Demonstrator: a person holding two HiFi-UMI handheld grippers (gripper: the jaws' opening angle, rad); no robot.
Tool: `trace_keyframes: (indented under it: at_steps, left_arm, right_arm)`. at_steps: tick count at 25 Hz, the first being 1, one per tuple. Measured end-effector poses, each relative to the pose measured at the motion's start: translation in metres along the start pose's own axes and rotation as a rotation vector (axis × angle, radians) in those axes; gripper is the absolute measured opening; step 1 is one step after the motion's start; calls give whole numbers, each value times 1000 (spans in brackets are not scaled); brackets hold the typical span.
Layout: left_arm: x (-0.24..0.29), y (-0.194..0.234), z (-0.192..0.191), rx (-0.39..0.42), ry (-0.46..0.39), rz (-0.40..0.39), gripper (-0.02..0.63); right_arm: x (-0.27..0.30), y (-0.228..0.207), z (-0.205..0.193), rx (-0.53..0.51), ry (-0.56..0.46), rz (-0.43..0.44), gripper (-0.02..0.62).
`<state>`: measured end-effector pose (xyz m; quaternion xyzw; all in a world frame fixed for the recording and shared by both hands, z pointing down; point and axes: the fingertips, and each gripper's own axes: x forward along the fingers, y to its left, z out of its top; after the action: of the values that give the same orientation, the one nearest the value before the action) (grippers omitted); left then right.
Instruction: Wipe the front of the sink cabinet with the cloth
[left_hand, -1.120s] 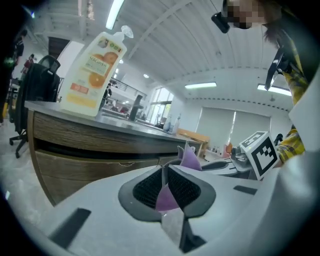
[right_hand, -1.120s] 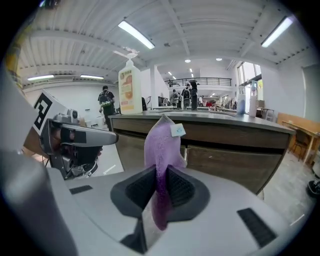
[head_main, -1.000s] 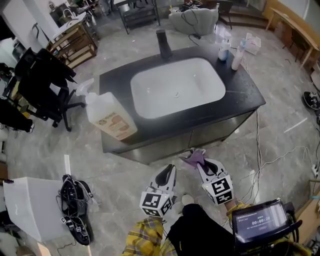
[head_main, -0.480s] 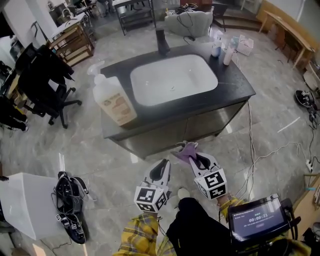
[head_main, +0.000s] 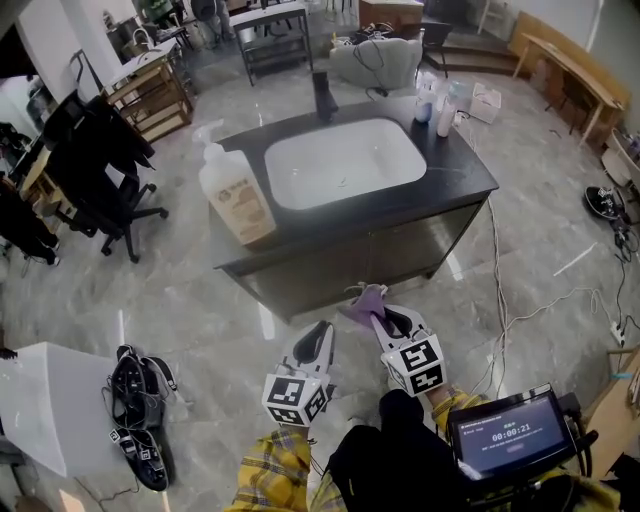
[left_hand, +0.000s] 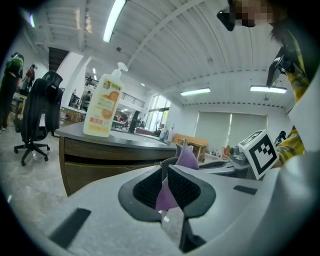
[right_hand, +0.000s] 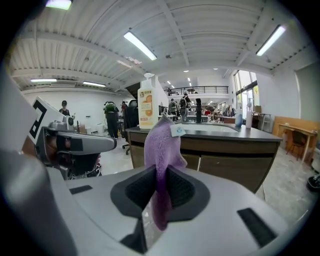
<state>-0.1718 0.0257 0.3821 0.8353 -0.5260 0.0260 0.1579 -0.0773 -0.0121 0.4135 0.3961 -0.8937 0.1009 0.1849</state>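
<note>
The sink cabinet's dark front (head_main: 400, 255) faces me under a black counter with a white basin (head_main: 345, 165). My right gripper (head_main: 378, 318) is shut on a purple cloth (head_main: 362, 303), held a short way in front of the cabinet without touching it. In the right gripper view the cloth (right_hand: 162, 145) stands up from the jaws (right_hand: 160, 182) with the cabinet (right_hand: 225, 160) behind. My left gripper (head_main: 318, 340) is beside it on the left, shut and holding nothing. In the left gripper view (left_hand: 165, 172) the cloth (left_hand: 187, 157) shows just past its closed jaws.
A large soap pump bottle (head_main: 235, 200) stands on the counter's left end, a black faucet (head_main: 323, 95) behind the basin, small bottles (head_main: 440, 105) at the back right. White cables (head_main: 520, 300) trail on the floor right of the cabinet. An office chair (head_main: 90, 170) stands at the left.
The cabinet has slid up and away in the head view, so I stand a little farther back. Both grippers keep their hold and stay low in front of it.
</note>
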Motion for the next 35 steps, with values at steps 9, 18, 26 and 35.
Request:
trace_keyframes:
  at_steps: [9, 18, 26, 35]
  left_arm:
    - [14, 6, 2, 15, -18, 60, 35]
    - [89, -1, -9, -16, -4, 112, 35]
    - [149, 9, -29, -46, 32, 167, 35]
    - [206, 18, -53, -66, 64, 216, 35]
  right_arm:
    - [25, -16, 1, -22, -19, 34, 41]
    - [60, -76, -9, -10, 4, 79, 41]
    - [96, -121, -24, -110, 50, 133, 41]
    - [130, -160, -41, -164, 75, 172, 41]
